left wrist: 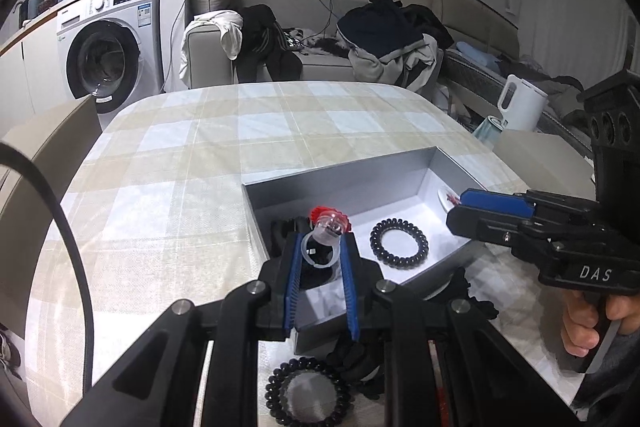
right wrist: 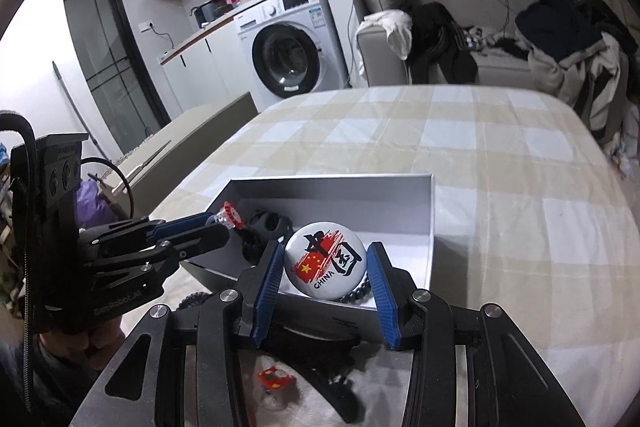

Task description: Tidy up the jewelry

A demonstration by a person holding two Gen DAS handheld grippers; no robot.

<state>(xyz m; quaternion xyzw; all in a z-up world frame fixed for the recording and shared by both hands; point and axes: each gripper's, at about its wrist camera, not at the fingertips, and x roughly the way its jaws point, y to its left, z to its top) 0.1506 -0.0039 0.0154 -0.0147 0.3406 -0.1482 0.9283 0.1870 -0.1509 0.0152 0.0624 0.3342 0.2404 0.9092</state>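
A grey open box (left wrist: 344,175) stands on the checked tablecloth; it also shows in the right wrist view (right wrist: 433,211). My left gripper (left wrist: 320,251) is shut on a clear plastic ring with a red top (left wrist: 326,227), held over the box's left part; the ring also shows in the right wrist view (right wrist: 230,215). My right gripper (right wrist: 326,263) is shut on a round white badge (right wrist: 325,259) printed with a red flag and "CHINA", held over the box's near edge. A black spiral hair tie (left wrist: 399,243) lies inside the box. A dark item (right wrist: 266,225) lies in the box.
A black bead bracelet (left wrist: 308,393) lies on the cloth before the box, with a black fabric piece (left wrist: 476,301) beside it. A small red and clear trinket (right wrist: 274,379) lies under my right gripper. A washing machine (left wrist: 110,39), sofa with clothes (left wrist: 384,35) and white kettle (left wrist: 520,103) stand beyond the table.
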